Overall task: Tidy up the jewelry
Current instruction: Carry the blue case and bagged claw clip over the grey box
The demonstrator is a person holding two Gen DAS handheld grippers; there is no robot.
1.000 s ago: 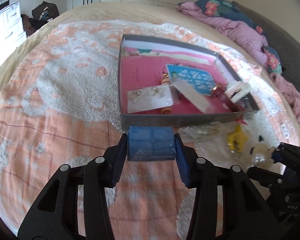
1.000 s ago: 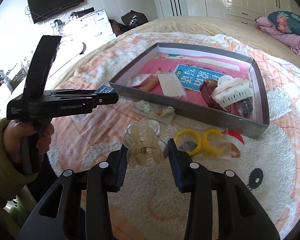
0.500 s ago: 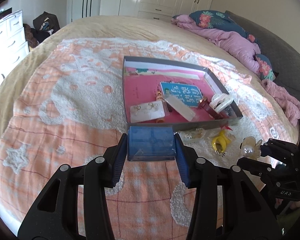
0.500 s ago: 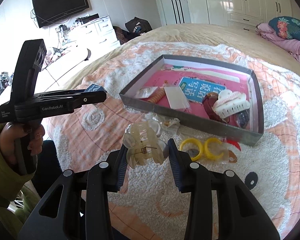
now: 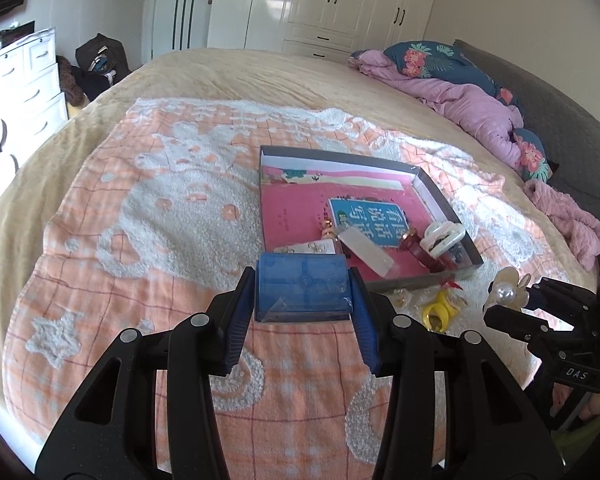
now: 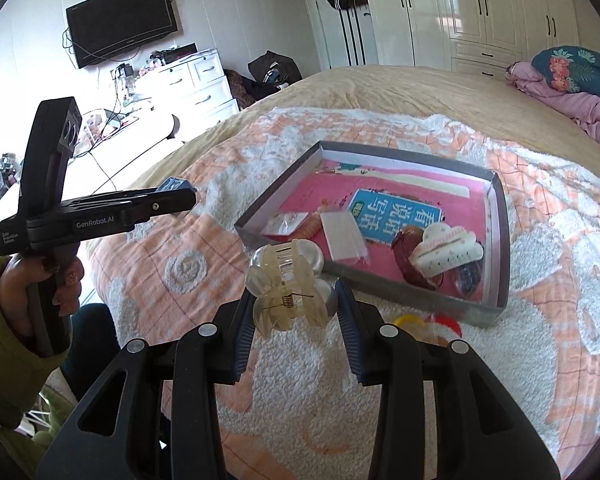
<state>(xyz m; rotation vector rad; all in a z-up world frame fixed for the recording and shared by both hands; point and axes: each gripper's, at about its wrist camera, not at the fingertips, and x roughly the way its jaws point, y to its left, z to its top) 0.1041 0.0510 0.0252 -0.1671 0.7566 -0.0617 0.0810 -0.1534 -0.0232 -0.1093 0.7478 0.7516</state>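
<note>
Jewelry pieces held above the bed: left claw point(image 5: 304, 294) clamped on a small rigid blue case point(image 5: 302, 286), right claw point(image 6: 296, 308) pinching a light, brittle-looking clear hair clip point(image 6: 286, 284) by its sprung body, while the grey tray point(image 6: 384, 284) holds a white clip point(image 6: 446, 250), earring card, packets.

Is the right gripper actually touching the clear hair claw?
Touching. The right wrist view shows the right gripper with both pads pressed against the hair claw, holding it clear of the blanket.
</note>
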